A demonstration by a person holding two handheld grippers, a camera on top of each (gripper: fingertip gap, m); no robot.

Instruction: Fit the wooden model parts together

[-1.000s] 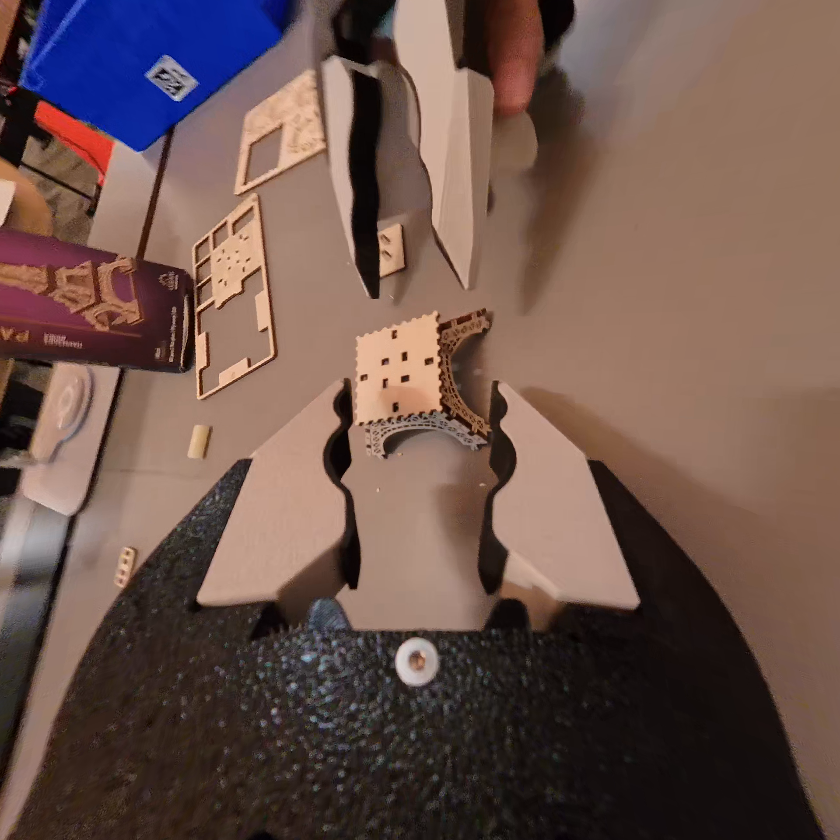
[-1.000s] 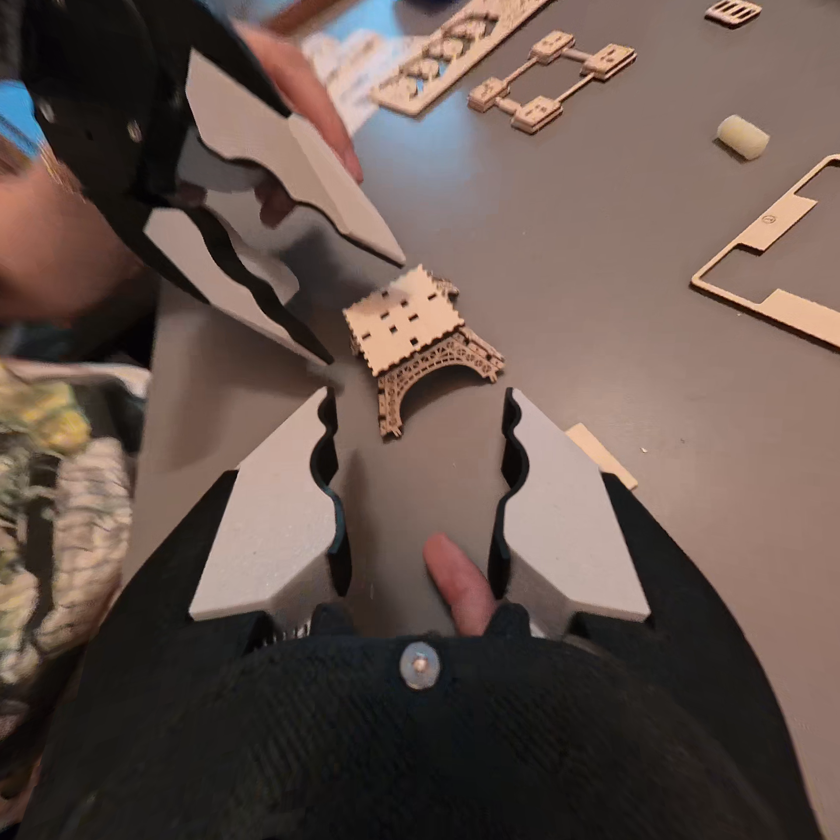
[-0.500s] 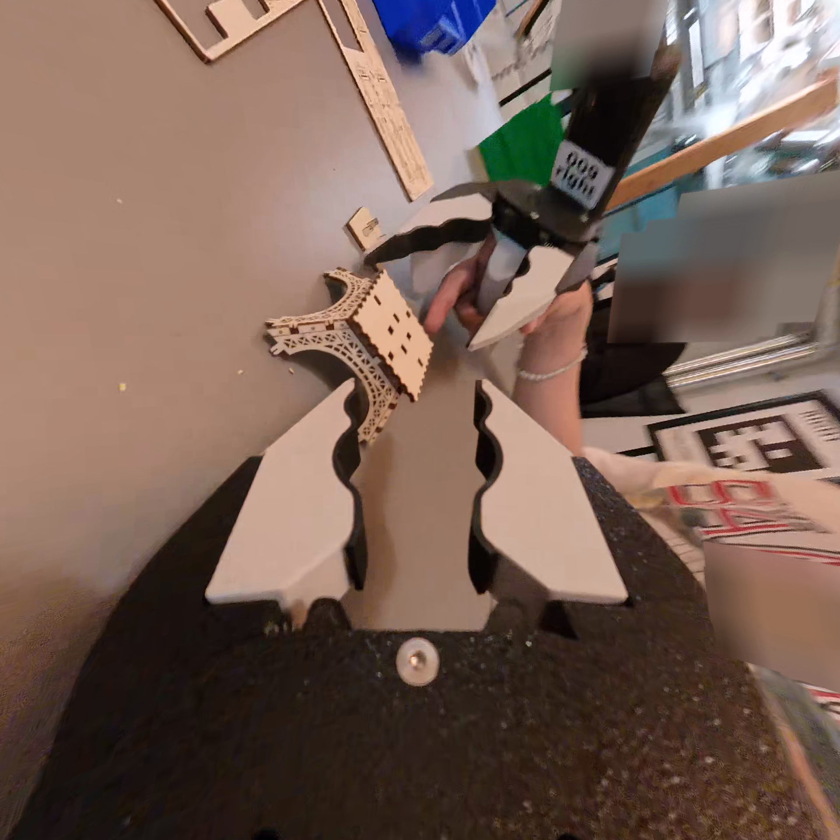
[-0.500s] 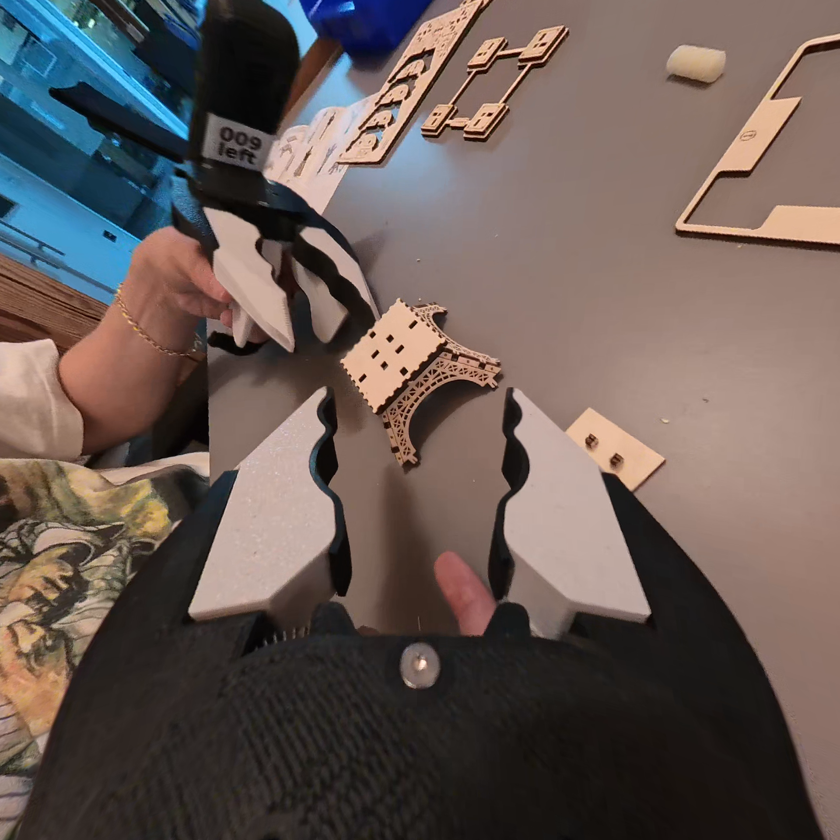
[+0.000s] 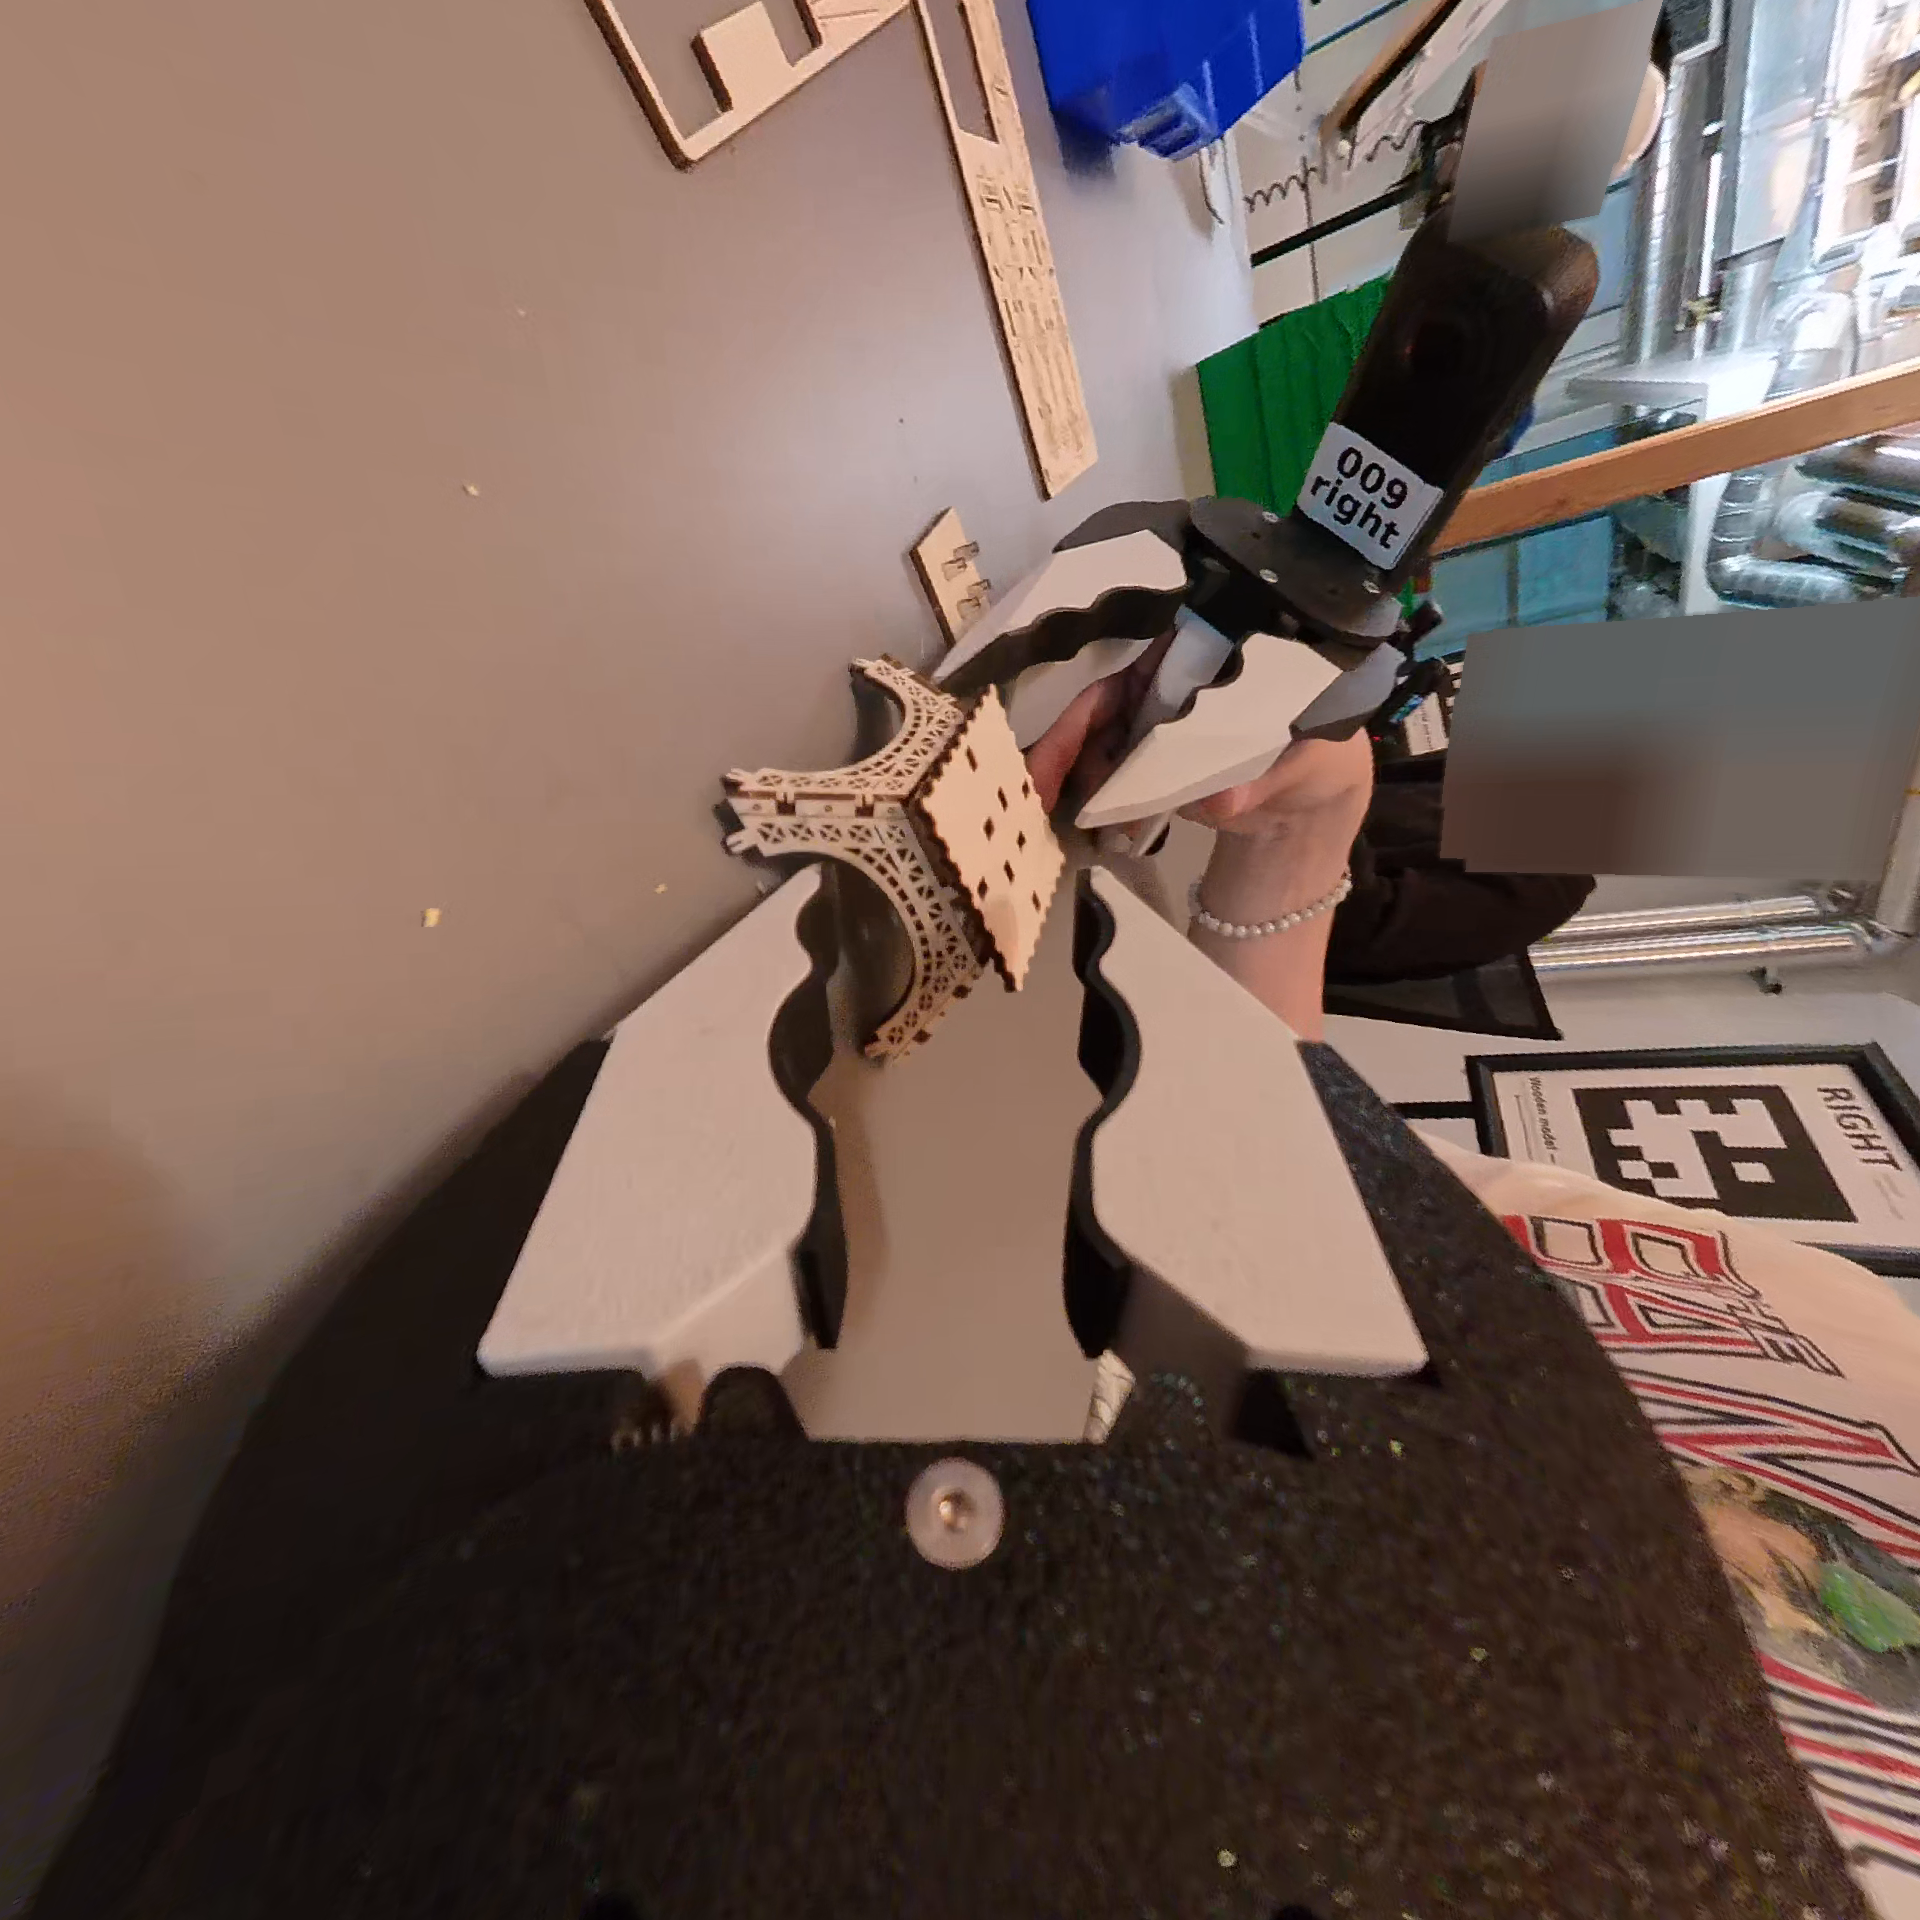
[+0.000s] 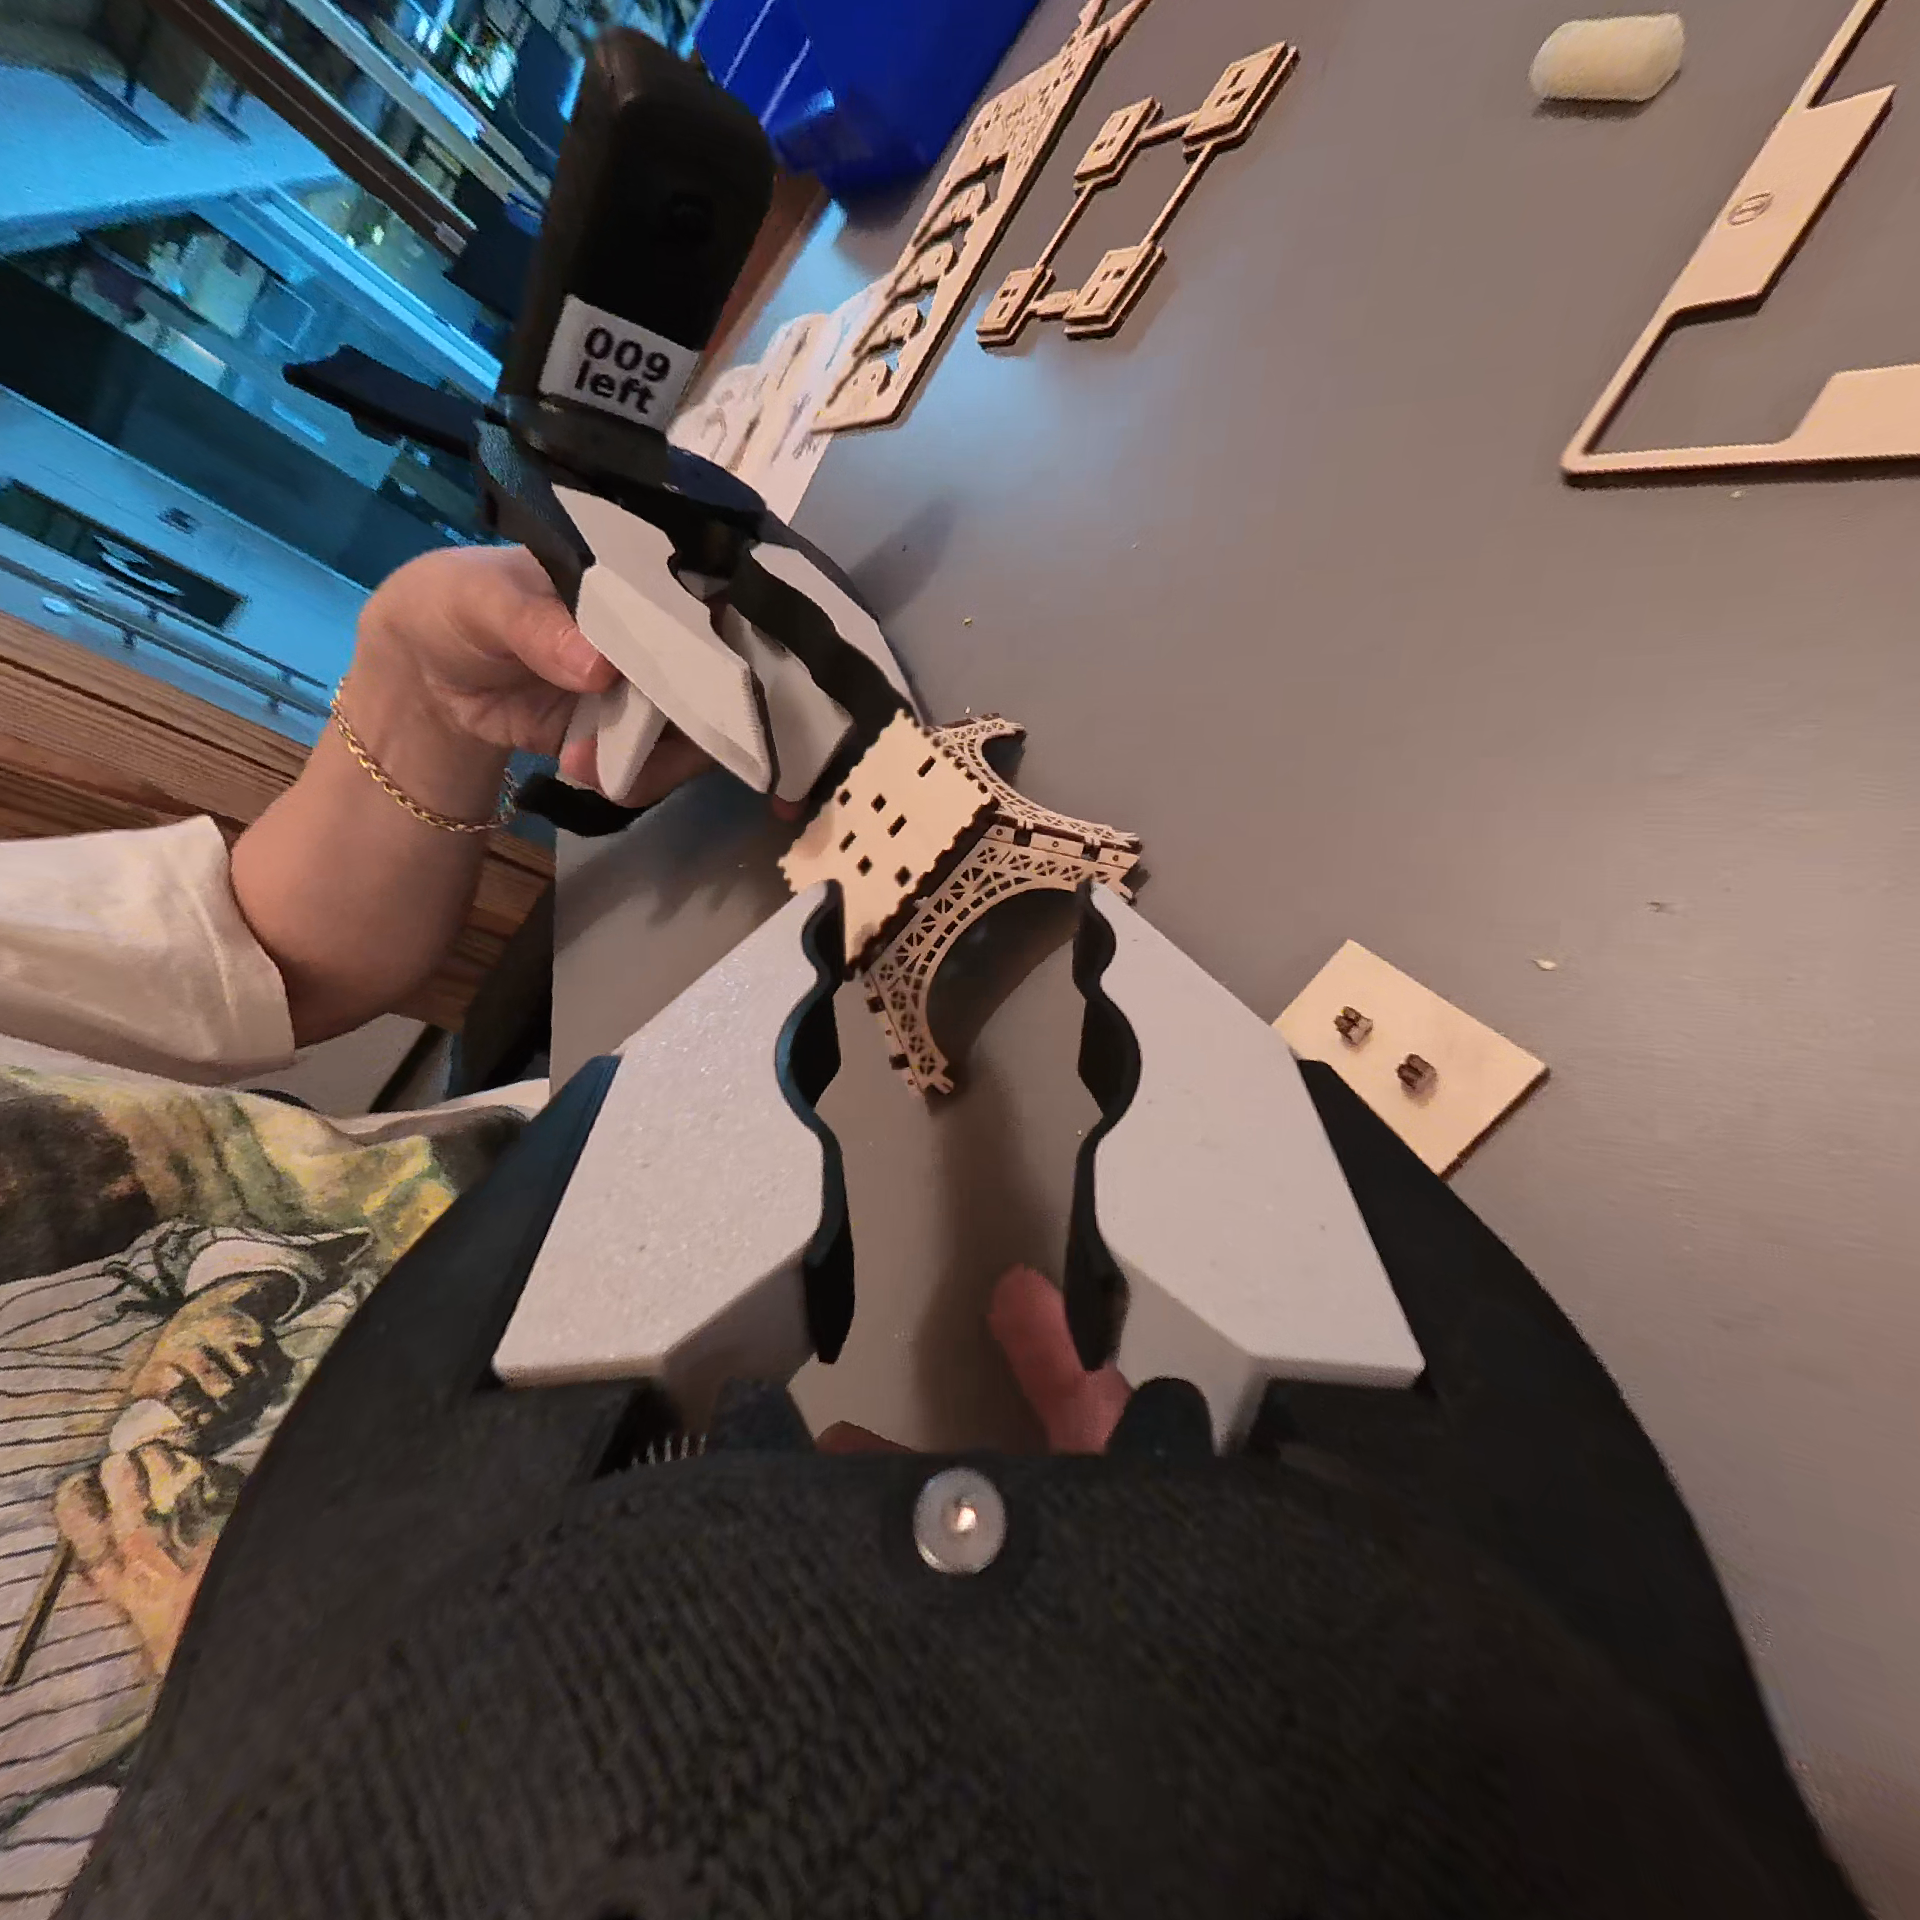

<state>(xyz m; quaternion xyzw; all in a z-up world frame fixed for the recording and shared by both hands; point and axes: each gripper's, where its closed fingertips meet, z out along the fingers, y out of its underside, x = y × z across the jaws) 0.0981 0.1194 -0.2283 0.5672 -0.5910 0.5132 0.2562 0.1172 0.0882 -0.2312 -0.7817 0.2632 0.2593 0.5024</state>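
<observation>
Left hand-held gripper (image 5: 951,904): grey fingers spread, empty; its tips flank the pale laser-cut wooden tower-base model (image 5: 914,831), which lies on its side on the grey table (image 5: 312,520).
Right hand-held gripper (image 6: 956,904): fingers spread, holding nothing; the model sits at its 12 o'clock, arched legs between the tips.
Small flat wooden rectangle with two pegs (image 6: 1408,1049): on the table, 3 o'clock of the model.

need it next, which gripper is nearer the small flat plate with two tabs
Right. The plate lies just beside the right gripper; the left gripper is across the tower base, farther off.
</observation>
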